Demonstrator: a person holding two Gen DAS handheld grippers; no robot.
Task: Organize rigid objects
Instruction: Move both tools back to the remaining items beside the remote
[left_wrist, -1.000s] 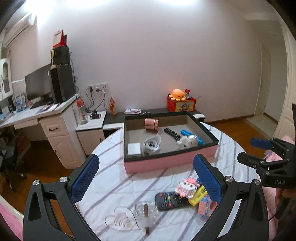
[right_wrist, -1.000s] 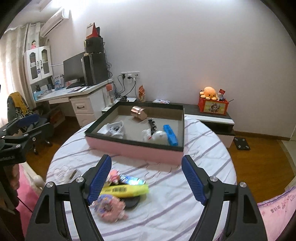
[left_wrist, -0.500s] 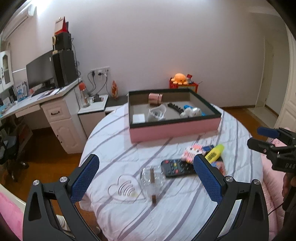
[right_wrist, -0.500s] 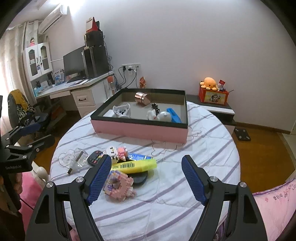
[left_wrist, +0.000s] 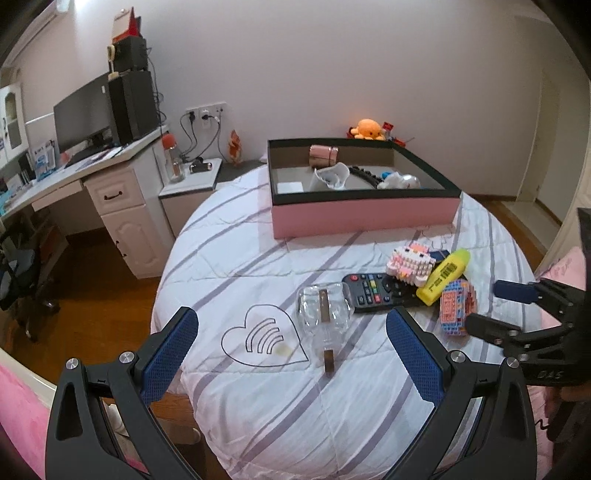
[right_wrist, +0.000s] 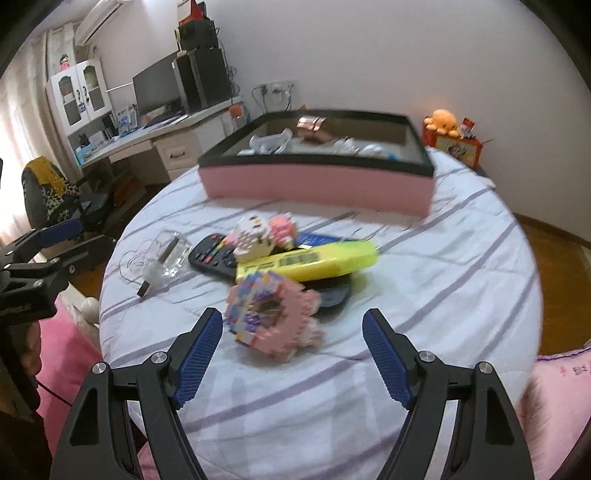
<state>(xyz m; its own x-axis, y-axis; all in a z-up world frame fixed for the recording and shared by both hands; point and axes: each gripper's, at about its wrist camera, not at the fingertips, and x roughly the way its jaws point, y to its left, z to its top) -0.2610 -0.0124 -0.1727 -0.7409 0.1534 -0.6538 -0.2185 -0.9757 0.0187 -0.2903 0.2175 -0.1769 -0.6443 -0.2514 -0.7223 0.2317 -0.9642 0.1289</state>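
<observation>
A pink box with a black rim (left_wrist: 364, 214) (right_wrist: 317, 182) stands at the far side of the round table and holds several items. In front of it lie a black remote (left_wrist: 373, 291), a yellow marker (right_wrist: 306, 260), a pink-and-white brick figure (left_wrist: 410, 262), a multicoloured pink brick block (right_wrist: 271, 312), a clear glass bottle (left_wrist: 325, 314) and a clear heart-shaped plate (left_wrist: 264, 338). My left gripper (left_wrist: 291, 354) is open over the heart plate and bottle. My right gripper (right_wrist: 293, 356) is open, low, just short of the brick block.
The table wears a white striped cloth (left_wrist: 258, 266). A white desk with monitor and speakers (left_wrist: 99, 155) stands at the left, with a low cabinet (left_wrist: 192, 184) beside it. An orange plush octopus (left_wrist: 367, 129) sits behind the box. Pink bedding (right_wrist: 561, 384) lies at the near edge.
Both grippers have dropped and moved closer to the loose items on the table. The right gripper now hovers right in front of the brick block. Both stay open.
</observation>
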